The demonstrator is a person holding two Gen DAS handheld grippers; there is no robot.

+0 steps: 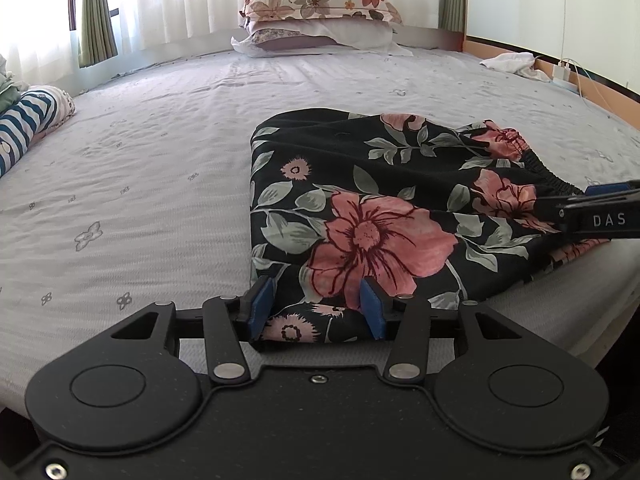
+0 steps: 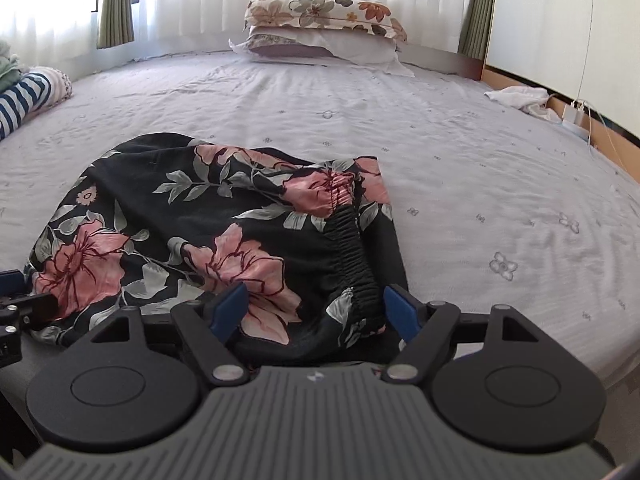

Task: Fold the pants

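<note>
Left wrist view: left gripper (image 1: pixel 316 306) is half-open, near hem of the pants (image 1: pixel 360 208) between its pads, grip uncertain. Right gripper (image 2: pixel 314 312), wide open, straddles the waistband (image 2: pixel 354 248) on the bed (image 2: pixel 480 184); lifting could undo the fold.

One pair of floral pants (image 1: pixel 360 200), folded on one bed (image 1: pixel 160 160). Two grippers: the left gripper (image 1: pixel 316 308) and the right gripper (image 2: pixel 316 312), each with two blue pads (image 1: pixel 262 300). Two pillows (image 1: pixel 320 20), stacked at the far end. One striped cloth roll (image 1: pixel 28 120) at the left edge. One white cloth (image 1: pixel 508 62) at the right edge. One white charger block (image 1: pixel 562 72). Two green curtain strips (image 1: pixel 96 12).
</note>
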